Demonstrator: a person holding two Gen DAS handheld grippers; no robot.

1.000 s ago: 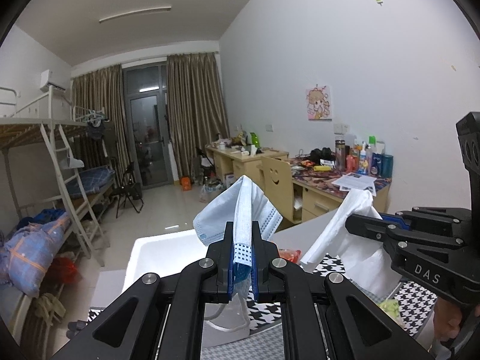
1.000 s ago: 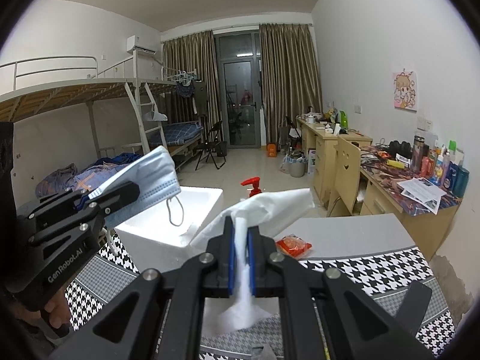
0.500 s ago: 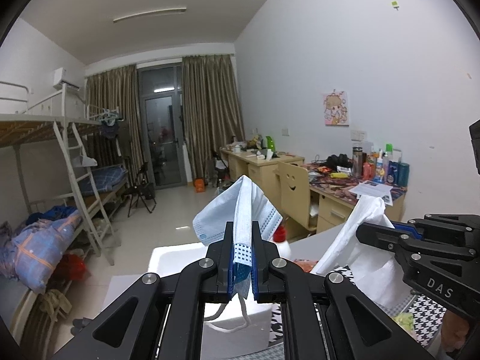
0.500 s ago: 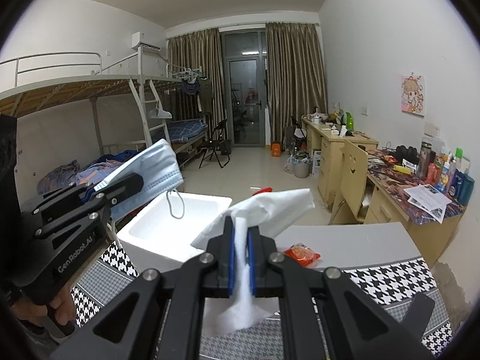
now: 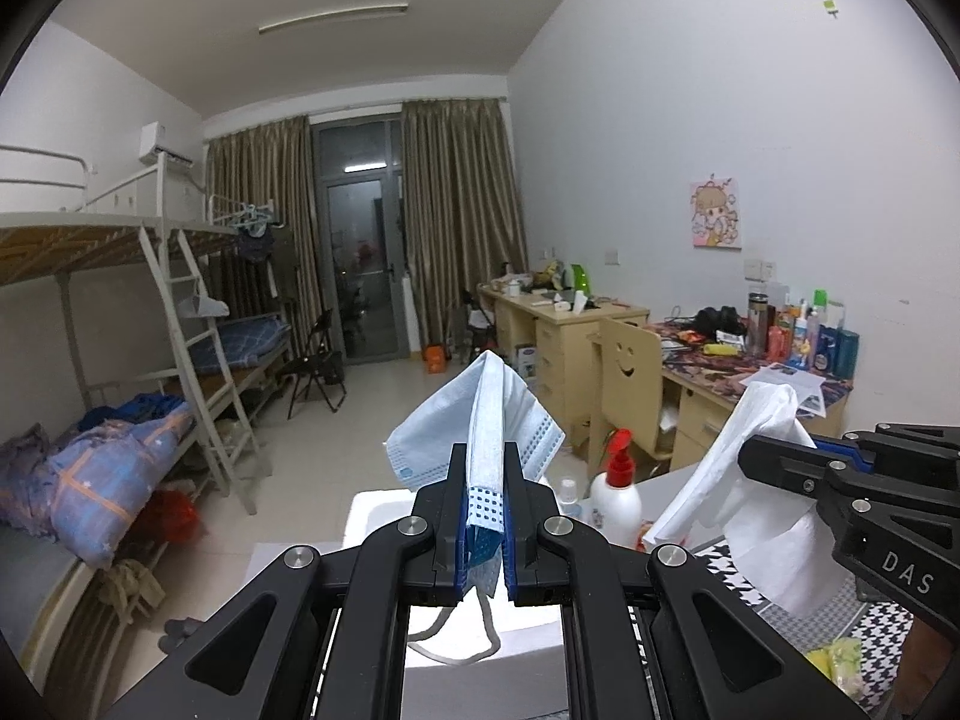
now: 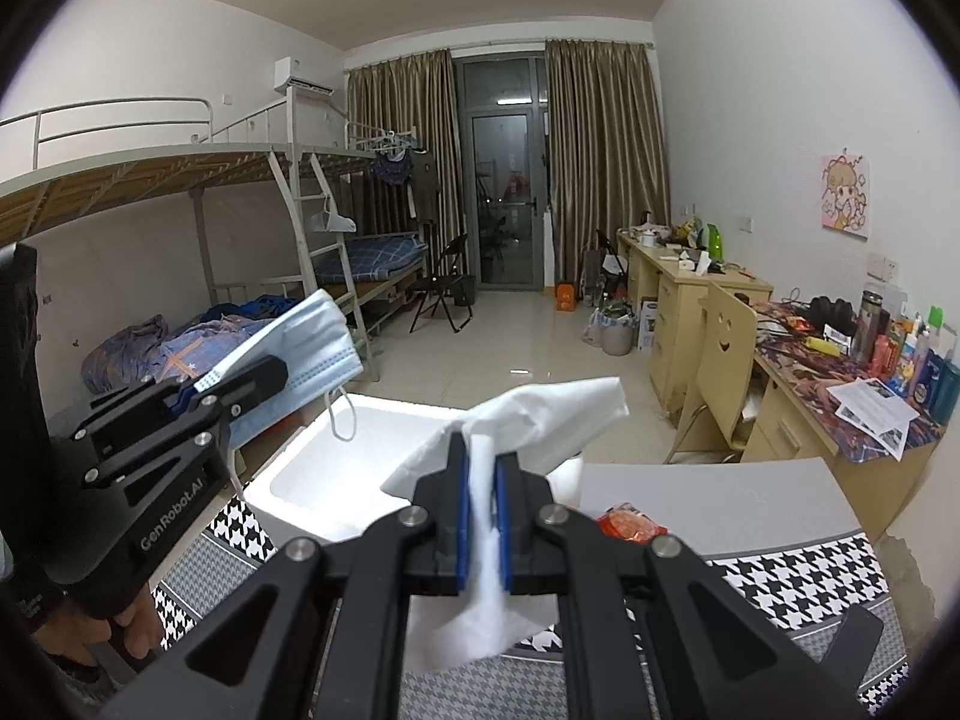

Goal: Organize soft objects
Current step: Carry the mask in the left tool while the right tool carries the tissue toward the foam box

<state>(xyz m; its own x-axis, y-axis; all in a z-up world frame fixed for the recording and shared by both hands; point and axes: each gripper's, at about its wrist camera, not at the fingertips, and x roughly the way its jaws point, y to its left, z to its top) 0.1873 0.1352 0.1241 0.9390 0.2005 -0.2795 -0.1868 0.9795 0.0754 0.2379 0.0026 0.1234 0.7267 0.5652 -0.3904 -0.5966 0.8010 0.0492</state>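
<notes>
Right wrist view shows both soft things held up in the air, short of the white foam box [image 6: 366, 456] that looks to be where they belong. The right gripper [image 6: 480, 516] is clamped on a white tissue [image 6: 540, 414]; its jaws pinch the sheet near the middle, so one end fans up and forward over the near rim of the box and the other hangs limp below the fingers. The left gripper [image 6: 240, 384] reaches in from the left side of this view, clamped on a pale blue face mask [image 6: 312, 342], whose ear loop [image 6: 339, 414] dangles down over the box's left wall.

The box sits ahead of and below both grippers, at the far edge of the houndstooth-covered tabletop [image 6: 798, 570], its open top facing up. From the left wrist view the mask [image 5: 480, 426] stands upright in the closed left gripper [image 5: 486, 516], folded along its length, with the box's rim [image 5: 372, 504] showing directly beneath and past the fingertips; the tissue [image 5: 750, 468] is off to the right.

The left gripper appears the nearer to the opening, the mask's loop already hanging above it. A forward and downward carry, then a release, should drop each piece inside; the tissue's trailing end may catch on the near rim.
</notes>
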